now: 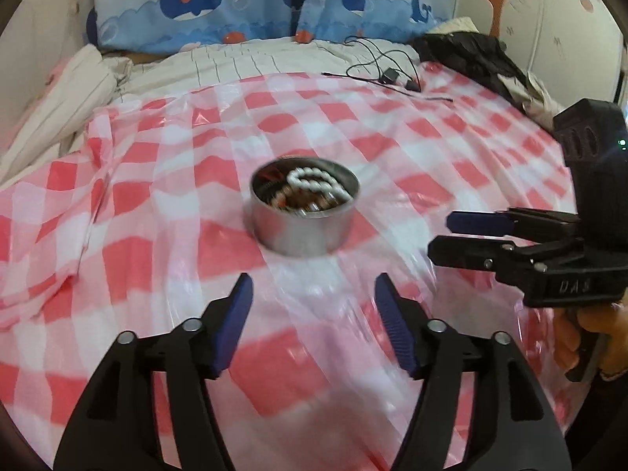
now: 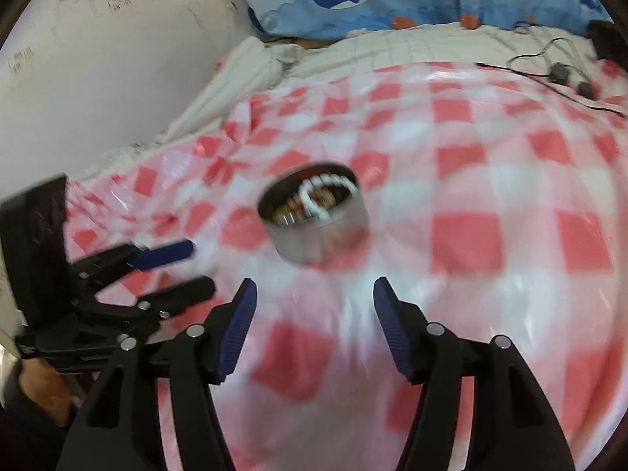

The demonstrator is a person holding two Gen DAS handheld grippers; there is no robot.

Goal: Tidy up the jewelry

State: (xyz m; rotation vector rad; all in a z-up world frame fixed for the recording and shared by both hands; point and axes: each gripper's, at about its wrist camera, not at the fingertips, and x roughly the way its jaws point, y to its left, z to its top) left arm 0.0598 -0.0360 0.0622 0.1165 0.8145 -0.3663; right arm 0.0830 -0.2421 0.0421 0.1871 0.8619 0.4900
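We see a round metal tin point(image 1: 305, 212) on the red-and-white checked cloth point(image 1: 165, 204), holding a white bead strand point(image 1: 314, 182) atop brownish beads. Our left gripper point(image 1: 310, 325) and right gripper point(image 2: 314, 329) tilt downward just short of the tin, jaws apart, nothing between them.

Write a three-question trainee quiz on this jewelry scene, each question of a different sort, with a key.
1. True or false: the left gripper holds the white bead string.
2. Where does the round metal tin stand? A) on the checked cloth B) on the whale pillow C) on the black cable
3. Fill in: the fingers of the right gripper are ____, with nothing between them.

Key
1. False: its fingers are apart and empty; the beads lie in the tin.
2. A
3. open
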